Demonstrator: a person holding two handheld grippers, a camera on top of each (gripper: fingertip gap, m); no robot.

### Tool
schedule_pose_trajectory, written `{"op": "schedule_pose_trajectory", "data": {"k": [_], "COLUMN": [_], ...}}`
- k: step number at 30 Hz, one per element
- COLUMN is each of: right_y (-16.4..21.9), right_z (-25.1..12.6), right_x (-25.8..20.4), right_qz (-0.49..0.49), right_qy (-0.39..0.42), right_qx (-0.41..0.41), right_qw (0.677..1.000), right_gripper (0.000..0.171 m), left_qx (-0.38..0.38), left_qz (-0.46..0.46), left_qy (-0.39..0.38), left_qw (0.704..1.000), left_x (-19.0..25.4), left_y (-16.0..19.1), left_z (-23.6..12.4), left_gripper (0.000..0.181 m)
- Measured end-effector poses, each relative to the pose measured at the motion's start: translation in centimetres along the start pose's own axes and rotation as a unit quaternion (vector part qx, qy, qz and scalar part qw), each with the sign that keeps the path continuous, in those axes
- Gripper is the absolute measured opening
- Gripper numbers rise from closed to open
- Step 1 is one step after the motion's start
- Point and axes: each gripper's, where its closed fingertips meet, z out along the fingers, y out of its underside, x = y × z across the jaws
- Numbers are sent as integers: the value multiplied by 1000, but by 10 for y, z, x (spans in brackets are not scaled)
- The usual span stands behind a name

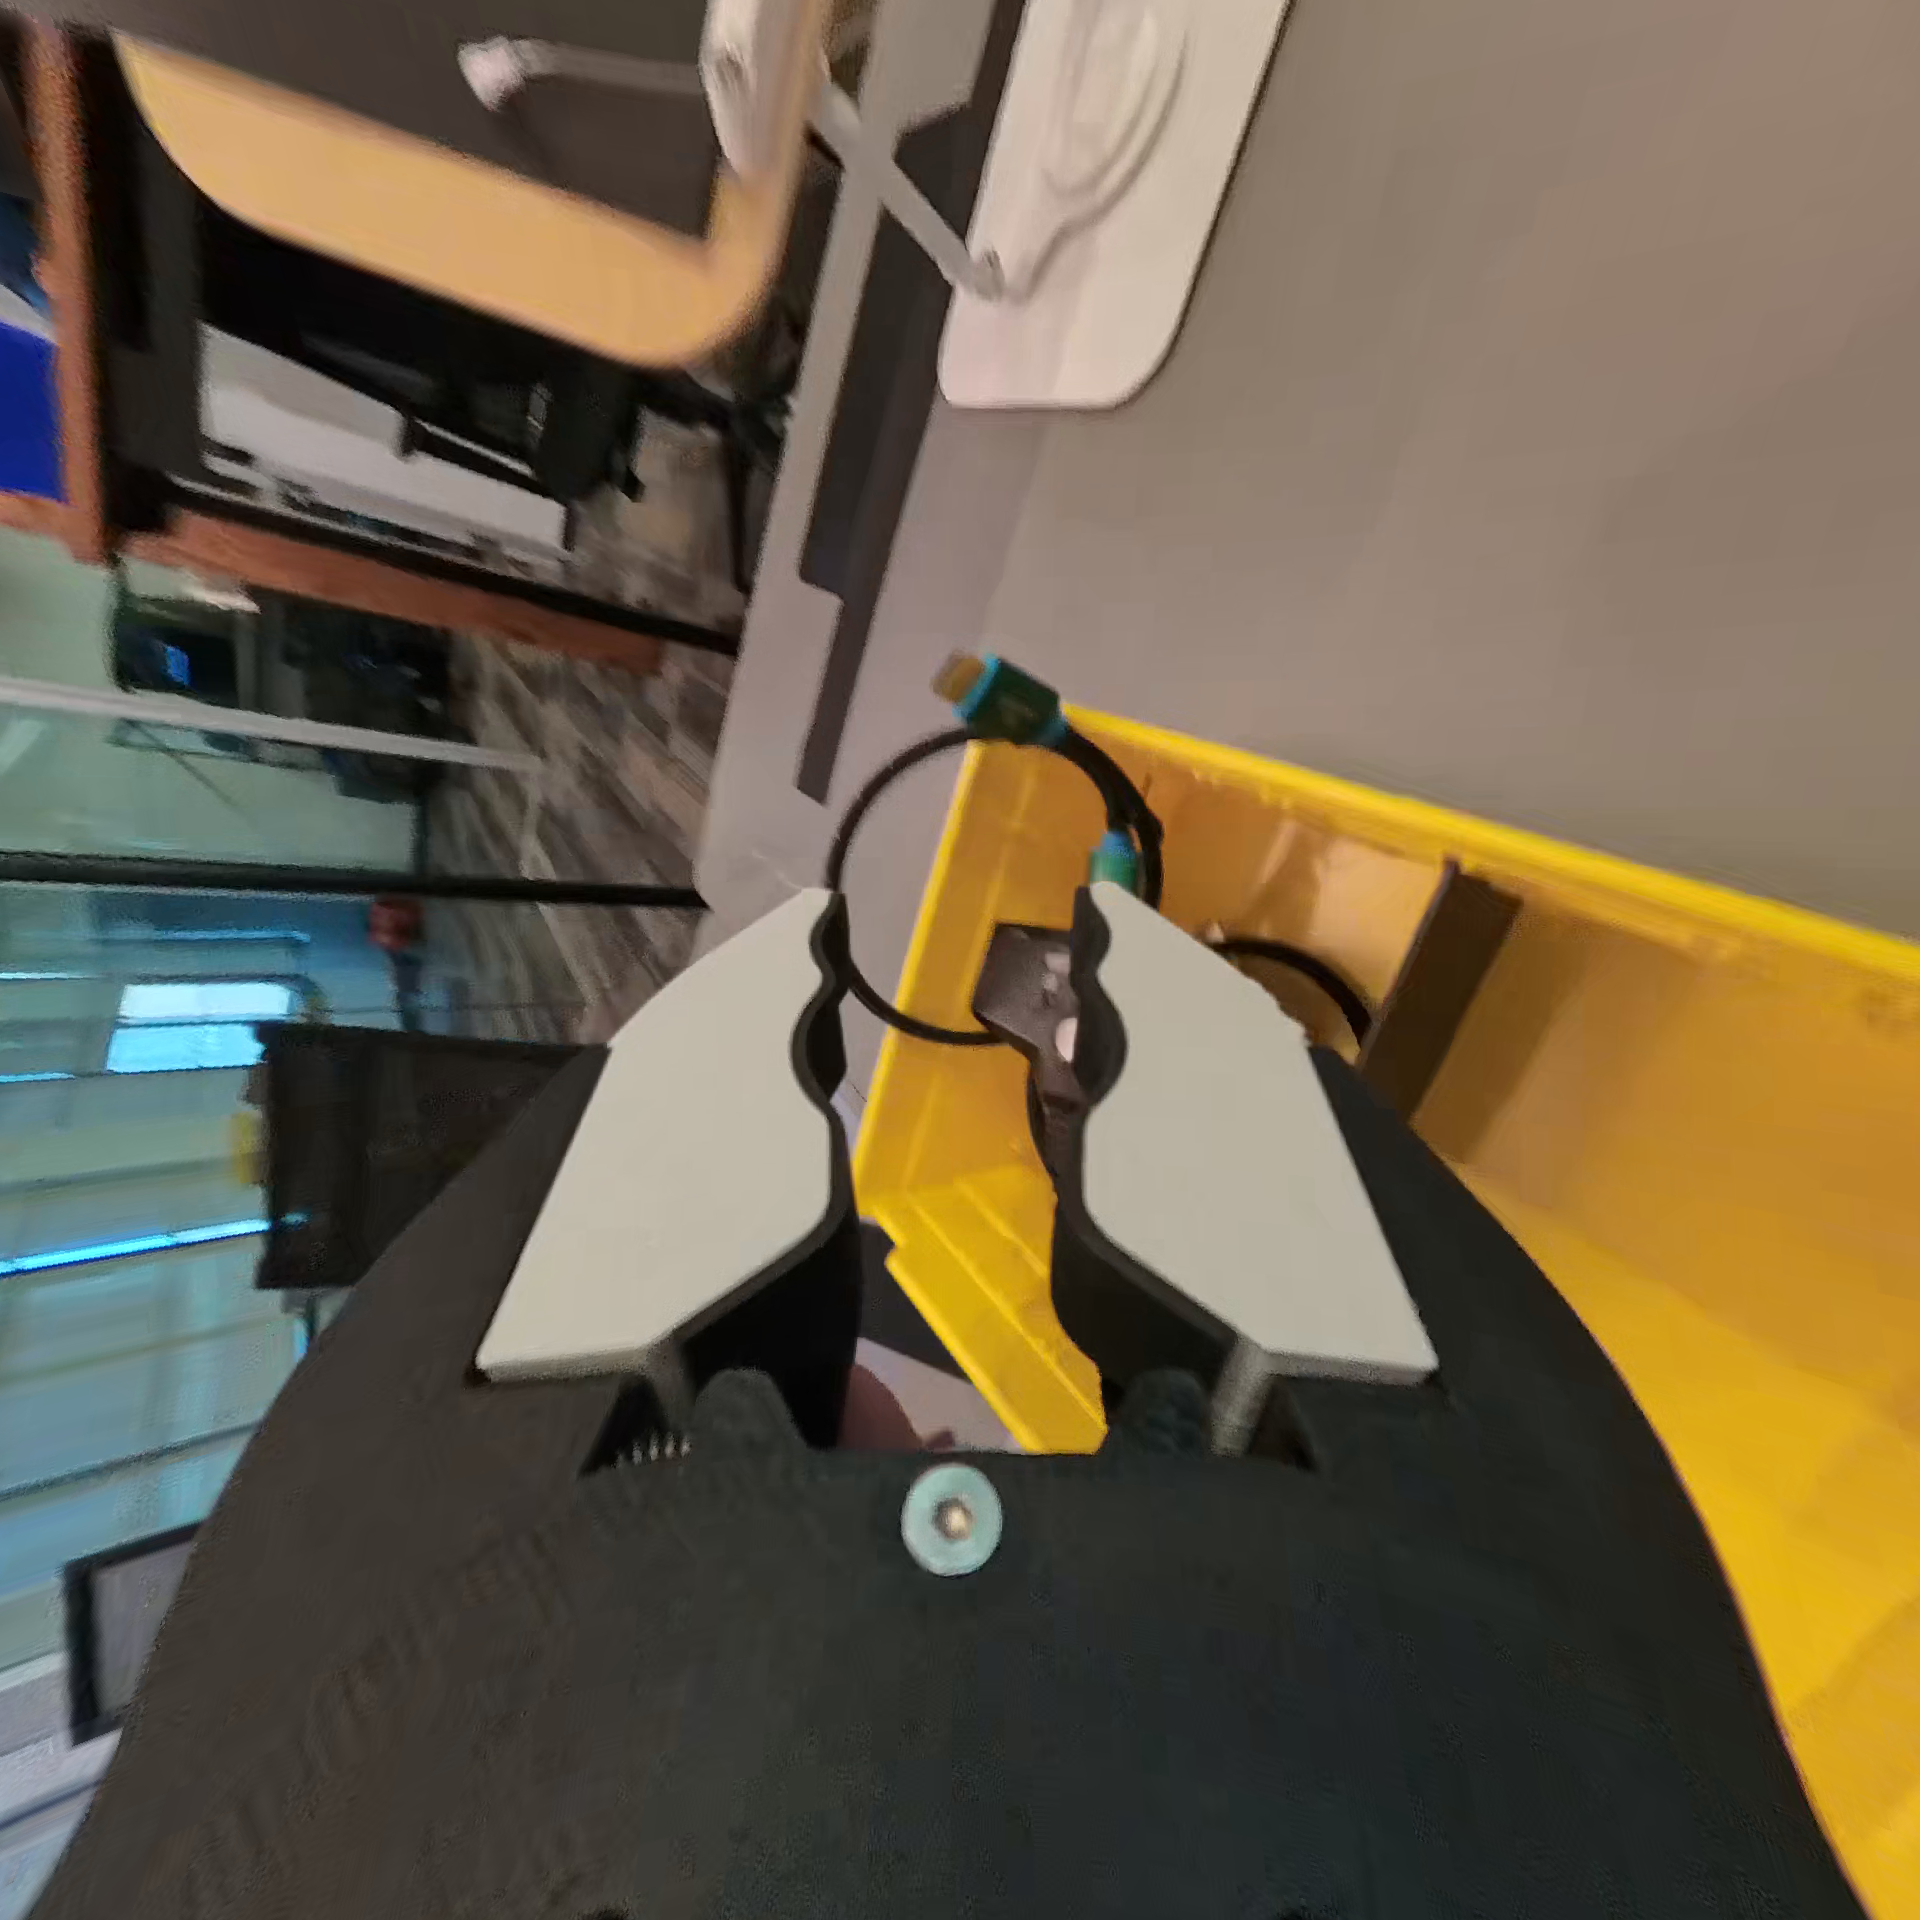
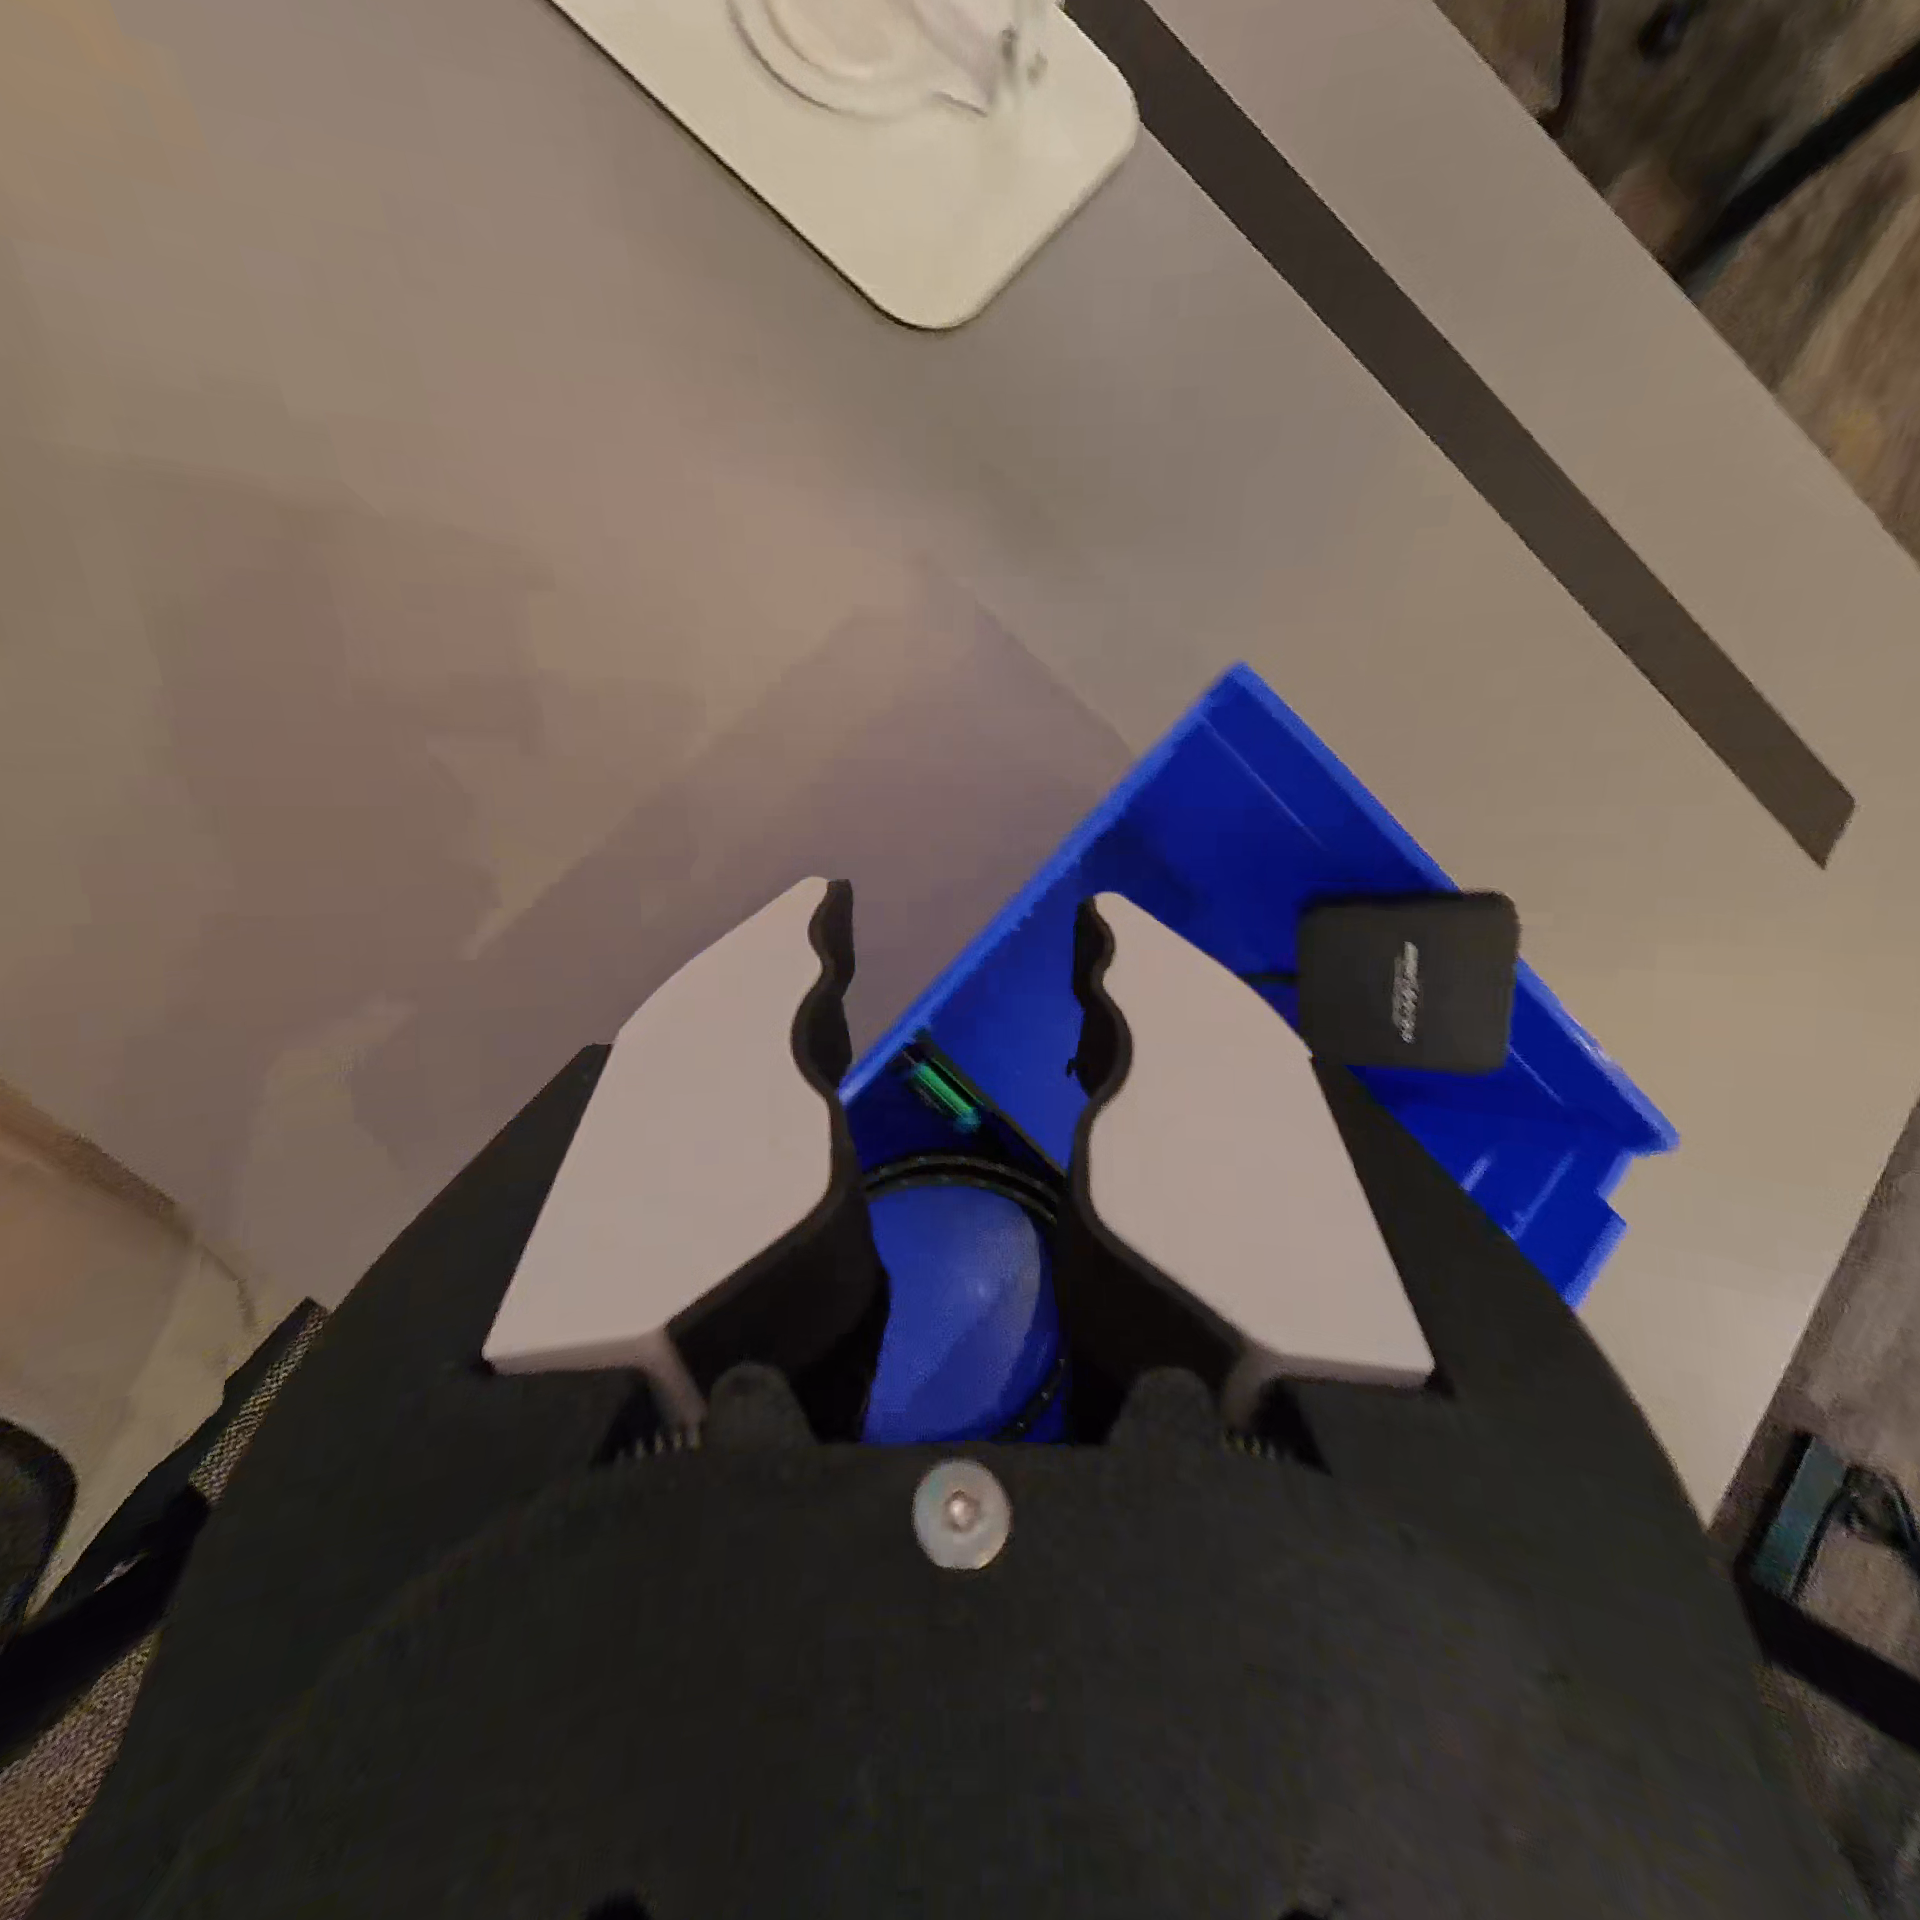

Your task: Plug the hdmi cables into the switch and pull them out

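In the left wrist view my left gripper point(image 1: 958, 909) is open and empty at the end of a yellow bin point(image 1: 1558, 1195). A black HDMI cable point(image 1: 862, 821) loops out of that bin. Its green plug point(image 1: 997, 701) sticks up past the bin's corner, and a second green plug point(image 1: 1114, 857) lies just beyond my right finger. In the right wrist view my right gripper point(image 2: 961, 902) is open and empty over a blue bin point(image 2: 1247, 831). A black square switch point(image 2: 1408, 982) rests on that bin. A coiled black cable point(image 2: 956, 1179) with a green plug point(image 2: 940, 1091) lies inside.
The bins stand on a grey table point(image 2: 520, 520) with a dark slot point(image 2: 1455, 416) near its edge. A white flat stand base point(image 2: 862, 135) sits farther back and also shows in the left view point(image 1: 1081, 197). A dark divider point(image 1: 1434, 987) stands in the yellow bin.
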Motion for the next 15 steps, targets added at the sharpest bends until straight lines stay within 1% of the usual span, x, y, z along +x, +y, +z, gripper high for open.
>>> {"op": "schedule_pose_trajectory", "data": {"k": [1, 5, 8, 12, 15], "right_y": [-5, -23, -31, -37, -40], "right_z": [0, 3, 6, 9, 10], "right_x": [-10, -47, -69, -84, -90], "right_qz": [-8, -31, -48, -60, -66], "right_qy": [-7, -38, -57, -67, -73], "right_qx": [5, 31, 42, 47, 52], "right_qw": [1000, 998, 996, 995, 994], "right_gripper": [40, 38, 37, 37, 37], "left_qx": [-13, -66, -100, -163, -187], "left_qz": [-8, -35, -39, -5, 15], "left_qy": [13, 30, 43, 53, 60], "left_qw": [1000, 997, 993, 985, 980], "left_x": [3, 9, 17, 31, 42], "left_y": [11, 51, 77, 111, 125], "left_z": [4, 22, 38, 57, 70], "left_gripper": [40, 42, 42, 45, 48]}}
